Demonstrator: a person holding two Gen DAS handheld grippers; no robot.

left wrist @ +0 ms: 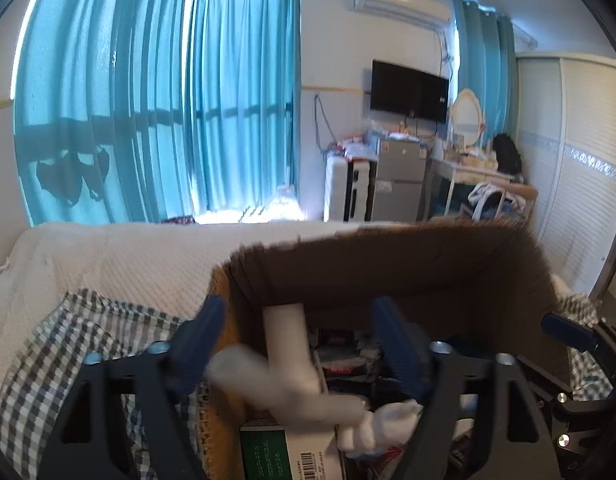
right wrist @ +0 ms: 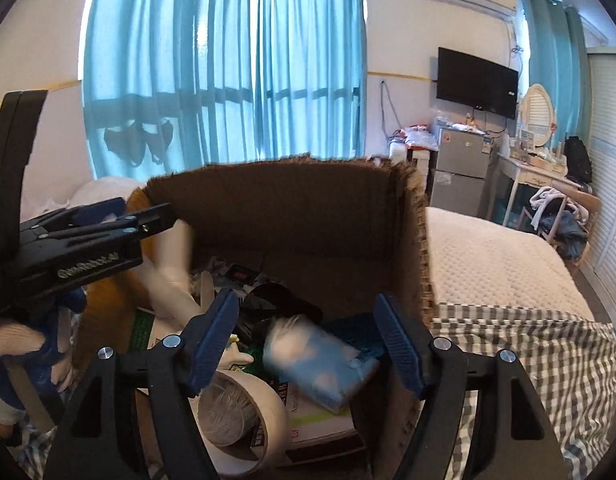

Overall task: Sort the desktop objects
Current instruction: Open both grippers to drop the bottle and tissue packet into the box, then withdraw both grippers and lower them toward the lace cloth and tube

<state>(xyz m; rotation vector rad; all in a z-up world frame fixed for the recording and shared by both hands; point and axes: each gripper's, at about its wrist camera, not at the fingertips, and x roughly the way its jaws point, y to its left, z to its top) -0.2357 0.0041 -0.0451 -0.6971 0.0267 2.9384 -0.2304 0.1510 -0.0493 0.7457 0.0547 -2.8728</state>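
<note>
1. Cardboard box [left wrist: 388,264], open-topped with ragged corrugated edges, sits on a bed in the left wrist view, on a checked cloth [left wrist: 67,344] over a white quilted cover [left wrist: 119,256].
2. Above the box's near left corner, the left gripper [left wrist: 297,334] points forward with its ribbed blue fingers [left wrist: 203,332] spread wide, nothing pinched.
3. Between those fingers a blurred white tube [left wrist: 287,344] stands tilted inside the box, above a green-labelled carton [left wrist: 275,452] and crumpled white wrapping [left wrist: 384,420].
4. In the right wrist view, the right gripper [right wrist: 308,334] hangs over the box's near side, fingers apart and gripping nothing.
5. Below them in the box lie a soft pale-blue packet [right wrist: 320,364], motion-blurred, and a round roll of beige tape [right wrist: 243,412].
6. A white knitted glove [right wrist: 11,340] shows at the box's left.
</note>
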